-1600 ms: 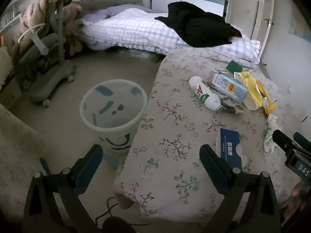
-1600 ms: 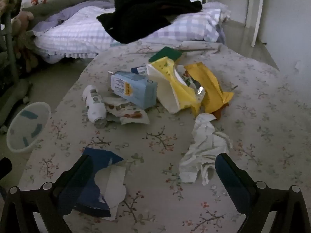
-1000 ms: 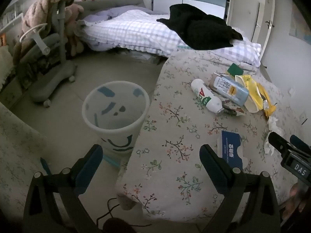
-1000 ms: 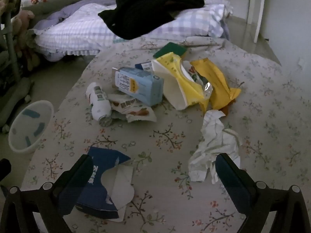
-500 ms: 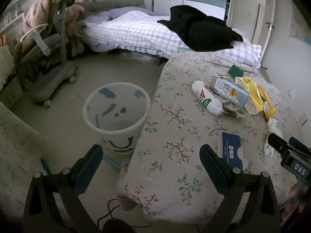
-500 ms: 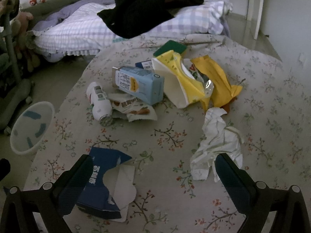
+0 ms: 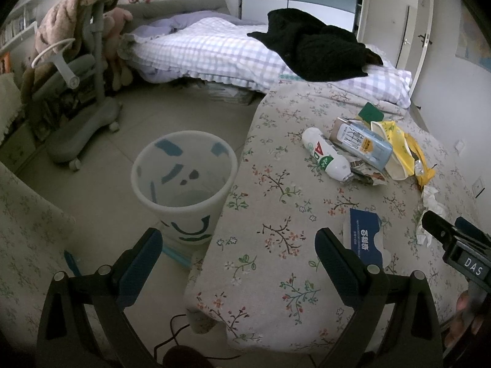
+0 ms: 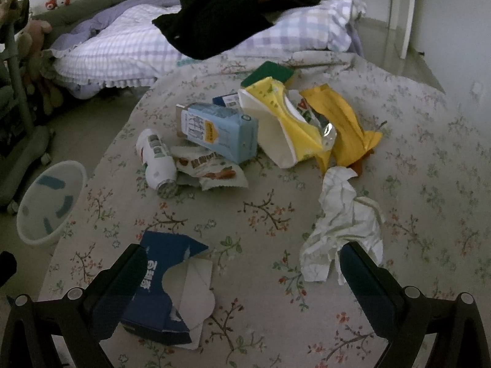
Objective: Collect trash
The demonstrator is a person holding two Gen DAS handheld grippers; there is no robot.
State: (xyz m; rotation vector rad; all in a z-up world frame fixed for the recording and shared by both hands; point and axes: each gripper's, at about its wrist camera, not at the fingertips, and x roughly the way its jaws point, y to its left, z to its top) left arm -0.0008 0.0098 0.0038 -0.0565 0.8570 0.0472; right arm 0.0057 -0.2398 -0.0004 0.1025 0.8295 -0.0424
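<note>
From the left wrist, our left gripper (image 7: 237, 256) is spread, holding nothing; the bin (image 7: 184, 181) stands at eleven o'clock. From the right wrist, our right gripper (image 8: 242, 271) is spread wide, blue box (image 8: 159, 288) at eight o'clock, crumpled tissue (image 8: 343, 227) at one.

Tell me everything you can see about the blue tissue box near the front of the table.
The blue tissue box looks like thin cardboard, dark blue with white lettering. It lies flat on the floral tablecloth, torn open and crumpled, its white inner flap folded outward. It sits near the table's front edge, apart from the other litter. Neither gripper touches it.
</note>
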